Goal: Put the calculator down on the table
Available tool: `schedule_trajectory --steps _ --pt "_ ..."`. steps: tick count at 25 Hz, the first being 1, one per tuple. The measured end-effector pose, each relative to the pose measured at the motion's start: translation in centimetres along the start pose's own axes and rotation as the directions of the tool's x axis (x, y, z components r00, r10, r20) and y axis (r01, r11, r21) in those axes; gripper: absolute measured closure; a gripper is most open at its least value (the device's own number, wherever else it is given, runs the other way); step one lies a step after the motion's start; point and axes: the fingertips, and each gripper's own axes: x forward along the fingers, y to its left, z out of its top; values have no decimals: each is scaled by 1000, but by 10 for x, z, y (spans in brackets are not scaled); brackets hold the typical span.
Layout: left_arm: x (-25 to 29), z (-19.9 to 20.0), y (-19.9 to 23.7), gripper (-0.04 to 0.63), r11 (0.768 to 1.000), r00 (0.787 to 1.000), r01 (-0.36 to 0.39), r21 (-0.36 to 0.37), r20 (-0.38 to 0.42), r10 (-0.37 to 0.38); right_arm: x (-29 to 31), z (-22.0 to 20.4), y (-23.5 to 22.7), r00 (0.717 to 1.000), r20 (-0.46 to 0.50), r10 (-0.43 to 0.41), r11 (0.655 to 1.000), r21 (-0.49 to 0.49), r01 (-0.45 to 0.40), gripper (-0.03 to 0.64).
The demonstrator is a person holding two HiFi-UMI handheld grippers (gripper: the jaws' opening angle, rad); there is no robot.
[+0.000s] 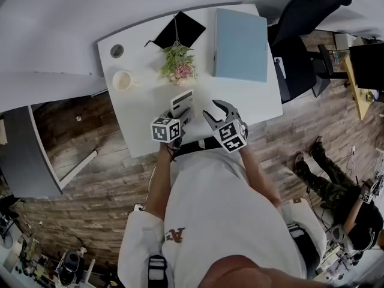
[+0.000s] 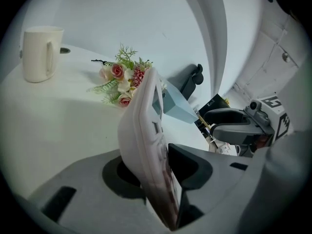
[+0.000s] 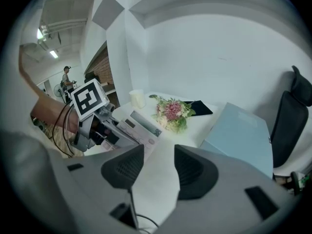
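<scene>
head view: the left gripper holds the calculator over the table, close to its front edge and about midway along it. the flowers lie further in and a cup stands toward the left edge. the right gripper hovers just beside the left one, also over the front edge.

left gripper view: the calculator stands on edge between the jaws, leaning left, and the pads look to be clamped on its two faces. whether its far end touches the table cannot be told.

right gripper view: its jaws stand apart with only bare table between them — it carries nothing. the calculator shows at the left, keys up, slanting down toward the surface.

the step in hand looks like the set-down itself. the next move calls for bringing the calculator flat onto the table, then parting the left jaws and drawing back without dragging it.

no brand or label can be read — the display and key legends are too small, and the cubes bear only square markers.
</scene>
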Motion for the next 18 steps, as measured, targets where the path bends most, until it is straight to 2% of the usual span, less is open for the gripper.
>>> schedule_trajectory --steps 11,18 --pt "6 -2 6 403 996 997 -63 67 -47 67 1 1 0 1000 0 -2 1000 -1 2 416" --pt "7 -2 11 377 988 993 -105 113 -50 111 2 0 1 1000 -1 -5 1000 2 5 416"
